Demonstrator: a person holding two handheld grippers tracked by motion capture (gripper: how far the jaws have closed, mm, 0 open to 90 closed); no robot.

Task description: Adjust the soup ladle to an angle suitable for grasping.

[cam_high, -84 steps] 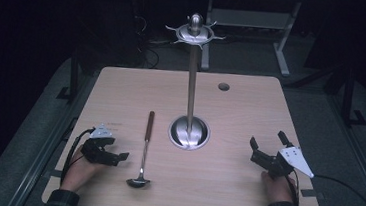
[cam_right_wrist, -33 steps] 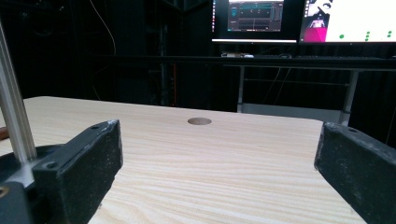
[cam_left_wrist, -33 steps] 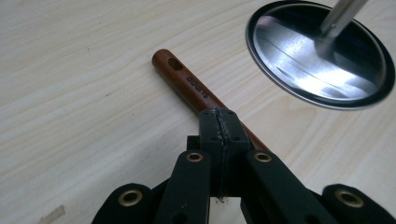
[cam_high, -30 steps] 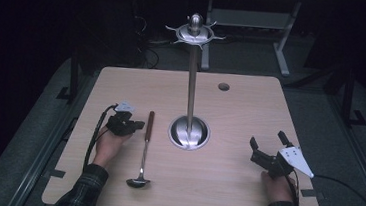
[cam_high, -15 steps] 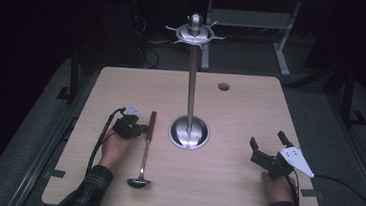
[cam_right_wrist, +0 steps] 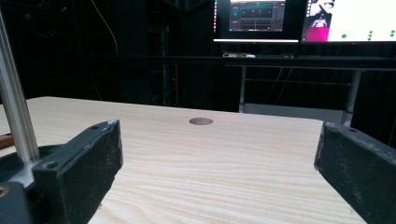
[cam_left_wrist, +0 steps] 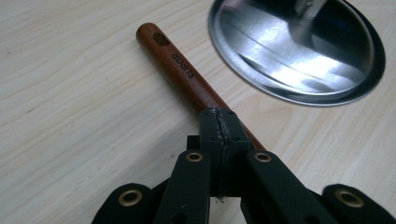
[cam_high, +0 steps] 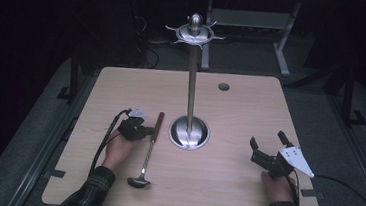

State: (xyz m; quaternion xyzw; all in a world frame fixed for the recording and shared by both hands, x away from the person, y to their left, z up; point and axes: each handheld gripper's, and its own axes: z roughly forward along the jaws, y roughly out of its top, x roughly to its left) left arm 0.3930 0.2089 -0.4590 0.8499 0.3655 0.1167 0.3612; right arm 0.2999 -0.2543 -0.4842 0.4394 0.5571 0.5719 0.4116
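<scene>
- Left tool (cam_high: pixel 136 128) sits low on the worktop (cam_high: pixel 250 109), jaws pressed together over the brown wooden handle of the ladle (cam_high: pixel 147 150); in the left gripper view the pads meet on top of the handle (cam_left_wrist: pixel 187 81), so it reads as a pinch on the wood, though how firmly cannot be judged.
- Ladle lies flat, bowl toward the person, handle end with its hanging hole (cam_left_wrist: pixel 161 38) pointing away, just beside the round steel base (cam_high: pixel 189 132) of the stand.
- Step in hand, by my judgement: getting the ladle up so it can hang from the stand's top.
- Grip is well back from the hole, which leaves the hole free for a hook; good.
- Bowl end is heavy and far from the pinch, so expect it to droop; lift slowly, keep the handle from twisting in the pads.
- Right tool (cam_high: pixel 267 149) rests near the worktop's right front, jaws wide apart, holding nothing; free to steady the bowl.
- Stand's tall pole (cam_high: pixel 191 83) rises close beside the lift path; swing wide of it.
- Hook ring (cam_high: pixel 195 33) sits high at the pole's top, prongs small.
- Farther off: a round hole in the worktop (cam_high: pixel 223 86), then dark floor and monitors (cam_right_wrist: pixel 299 21).
</scene>
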